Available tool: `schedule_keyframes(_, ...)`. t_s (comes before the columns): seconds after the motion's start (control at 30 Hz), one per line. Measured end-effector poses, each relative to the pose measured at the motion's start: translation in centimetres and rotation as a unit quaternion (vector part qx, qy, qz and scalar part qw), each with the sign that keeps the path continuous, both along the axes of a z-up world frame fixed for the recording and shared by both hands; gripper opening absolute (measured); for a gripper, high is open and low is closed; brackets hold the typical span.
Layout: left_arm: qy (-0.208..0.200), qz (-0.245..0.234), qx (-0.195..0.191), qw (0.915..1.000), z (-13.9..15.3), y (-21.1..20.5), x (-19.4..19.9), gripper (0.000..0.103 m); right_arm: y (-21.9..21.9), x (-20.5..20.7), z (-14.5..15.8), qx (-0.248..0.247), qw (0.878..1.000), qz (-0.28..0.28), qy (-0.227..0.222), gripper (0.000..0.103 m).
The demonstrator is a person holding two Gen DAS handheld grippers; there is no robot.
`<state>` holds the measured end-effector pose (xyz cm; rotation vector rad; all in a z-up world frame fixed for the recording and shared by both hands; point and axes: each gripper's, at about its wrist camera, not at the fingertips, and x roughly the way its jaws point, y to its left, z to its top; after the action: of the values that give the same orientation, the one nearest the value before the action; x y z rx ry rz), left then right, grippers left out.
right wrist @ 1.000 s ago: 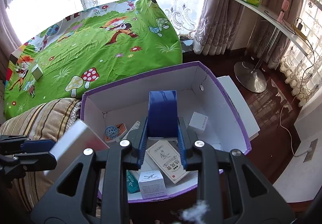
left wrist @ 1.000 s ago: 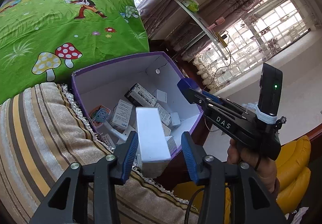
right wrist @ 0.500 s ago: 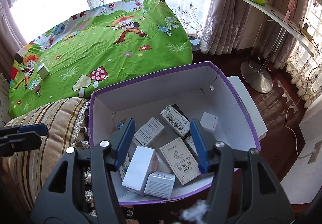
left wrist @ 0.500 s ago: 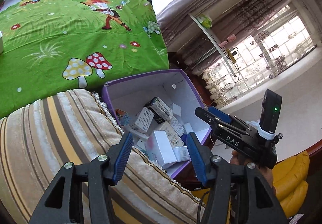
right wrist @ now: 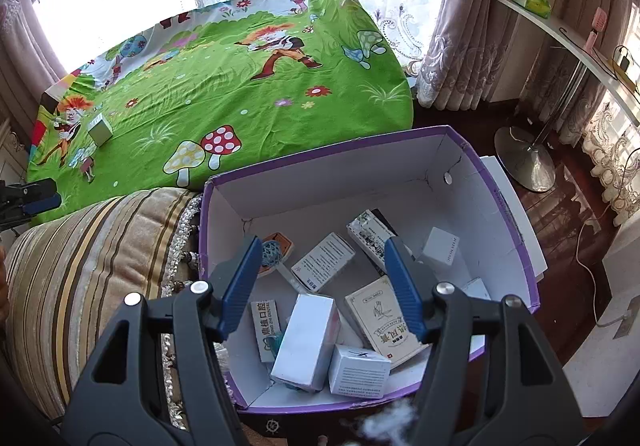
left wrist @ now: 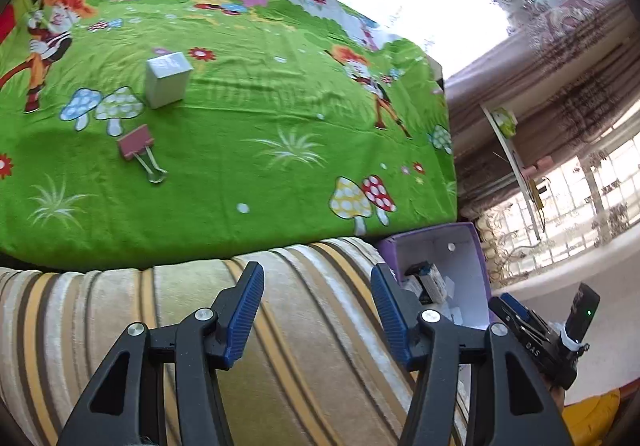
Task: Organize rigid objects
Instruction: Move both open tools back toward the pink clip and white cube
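Note:
A purple-rimmed cardboard box (right wrist: 492, 181) beside the bed holds several small cartons, among them a tall white one (right wrist: 306, 338). My right gripper (right wrist: 320, 286) hangs open and empty above the box. My left gripper (left wrist: 318, 310) is open and empty over a striped cushion (left wrist: 304, 346); the box (left wrist: 476, 266) shows at its right. On the green cartoon bedsheet (left wrist: 240, 117) lie a small silver-white box (left wrist: 166, 79) and a pink binder clip (left wrist: 138, 149). The silver-white box (right wrist: 100, 129) and the left gripper (right wrist: 30, 197) also show at the far left of the right wrist view.
The striped cushion (right wrist: 88, 270) lies between the bed and the box. A floor lamp base (right wrist: 524, 161) and a white shelf (right wrist: 568, 41) stand to the right on a dark wooden floor. Curtained windows lie behind the bed.
Both grippers let their boxes drop into the purple box: the left released a white carton, the right a blue one. The left gripper then swung left toward the bed.

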<state>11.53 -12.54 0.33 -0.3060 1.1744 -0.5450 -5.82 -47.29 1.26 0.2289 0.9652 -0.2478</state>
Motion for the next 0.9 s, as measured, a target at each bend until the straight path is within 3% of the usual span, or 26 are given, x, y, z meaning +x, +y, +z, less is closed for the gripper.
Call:
schedule_keyframes(0.13, 0.028, 0.075, 0.024, 0.9965, -1.2, 3.7, 3.1, 0.057, 0.4, 0.3, 0.0, 0.000, 1.000, 0.008, 0.001, 0.068)
schedule_keyframes(0.3, 0.079, 0.142, 0.030, 0.9862, -3.5, 6.4, 7.0, 0.057, 1.1, 0.9, -0.1, 0.000, 1.000, 0.016, 0.002, 0.069)
schedule_keyframes(0.43, 0.085, 0.179, 0.048, 0.9790, -4.4, 6.7, 9.6, 0.057, 1.9, 1.5, 0.1, -0.001, 1.000, 0.027, -0.001, 0.069)
schedule_keyframes(0.6, 0.099, 0.199, 0.071, 0.9723, -5.7, 6.1, 11.8, 0.057, 2.8, 2.4, 0.3, -0.002, 0.999, 0.042, -0.008, 0.070)
schedule_keyframes(0.9, 0.083, 0.214, 0.135, 0.9638, -6.9, 4.6, 13.5, 0.056, 4.6, 4.5, 0.0, 0.006, 0.997, 0.073, -0.011, 0.071)
